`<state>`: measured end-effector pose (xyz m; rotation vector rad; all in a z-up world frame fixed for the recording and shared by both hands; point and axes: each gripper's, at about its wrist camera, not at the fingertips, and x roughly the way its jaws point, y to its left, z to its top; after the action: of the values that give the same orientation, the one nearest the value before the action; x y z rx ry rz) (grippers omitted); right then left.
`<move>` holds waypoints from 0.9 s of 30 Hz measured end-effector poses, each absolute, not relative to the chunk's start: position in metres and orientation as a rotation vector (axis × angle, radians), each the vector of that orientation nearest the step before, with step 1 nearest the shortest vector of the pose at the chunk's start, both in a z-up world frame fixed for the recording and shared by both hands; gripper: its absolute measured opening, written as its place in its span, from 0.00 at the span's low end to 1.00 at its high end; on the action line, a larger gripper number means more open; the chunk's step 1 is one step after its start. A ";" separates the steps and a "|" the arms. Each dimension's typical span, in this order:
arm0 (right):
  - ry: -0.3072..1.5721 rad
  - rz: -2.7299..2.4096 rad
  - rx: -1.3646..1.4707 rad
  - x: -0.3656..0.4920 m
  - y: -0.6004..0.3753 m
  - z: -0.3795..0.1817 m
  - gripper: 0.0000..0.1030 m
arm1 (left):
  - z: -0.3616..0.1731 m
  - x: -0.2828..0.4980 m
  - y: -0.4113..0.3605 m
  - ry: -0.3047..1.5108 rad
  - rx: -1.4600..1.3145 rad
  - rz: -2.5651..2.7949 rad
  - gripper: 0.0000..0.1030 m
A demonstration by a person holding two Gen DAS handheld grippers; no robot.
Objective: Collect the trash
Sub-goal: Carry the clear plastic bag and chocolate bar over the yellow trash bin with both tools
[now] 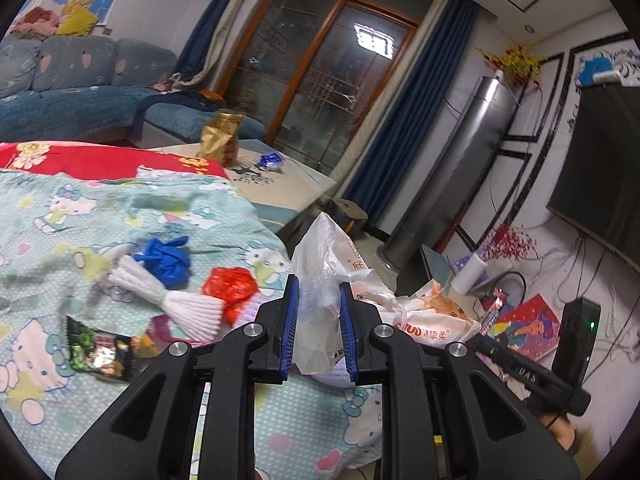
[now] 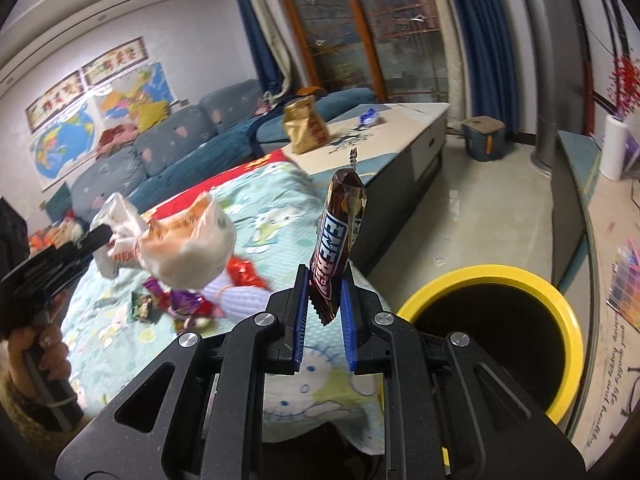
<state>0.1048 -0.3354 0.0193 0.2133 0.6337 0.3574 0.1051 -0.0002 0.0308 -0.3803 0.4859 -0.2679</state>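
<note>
jaws first: your right gripper (image 2: pixel 325 312) is pinching the lower end of a brown foil snack-bar wrapper (image 2: pixel 340 240), which is standing up between the blue pads, and your left gripper (image 1: pixel 319 328) is pinching a crumpled white translucent plastic bag (image 1: pixel 332 280) with orange print, which is bulging out ahead of the pads.

you are carrying both pieces toward the round black bin with the yellow rim (image 2: pixel 496 276), which is sitting on the floor just beside the corner of the bed, low and to the right in the right wrist view. the wrapper is not yet over the mouth; it is hanging over the bed edge, near the rim.

to do this well, you should be bringing the wrapper over the dark middle of the opening before loosening, since it is light and could drift onto the rim or the floor. tipping it downward should help it fall clear of the pads. the bag is bulkier and likely to catch air, so lower it into the mouth before releasing.

more trash is lying on the pale green cartoon-print bed sheet (image 1: pixel 60 248): a crumpled blue piece (image 1: pixel 164 258), a red crinkled wrapper (image 1: pixel 230 286) and a dark printed snack packet (image 1: pixel 100 354).
</note>
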 end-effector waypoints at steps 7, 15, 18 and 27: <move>0.640 0.291 0.254 0.109 -0.364 0.012 0.11 | 0.024 0.115 -0.037 0.513 -0.314 -0.309 0.18; 0.630 0.200 0.308 0.110 -0.403 0.005 0.11 | 0.022 0.124 -0.071 0.515 -0.254 -0.343 0.18; 0.624 0.176 0.331 0.109 -0.416 0.003 0.11 | 0.019 0.126 -0.084 0.524 -0.232 -0.357 0.18; 0.612 0.131 0.394 0.107 -0.451 -0.004 0.11 | 0.009 0.131 -0.124 0.555 -0.146 -0.381 0.18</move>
<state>0.1066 -0.4510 -0.0042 0.3938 0.6119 0.1315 0.1313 -0.1243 0.0092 -0.1457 0.5553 -0.3814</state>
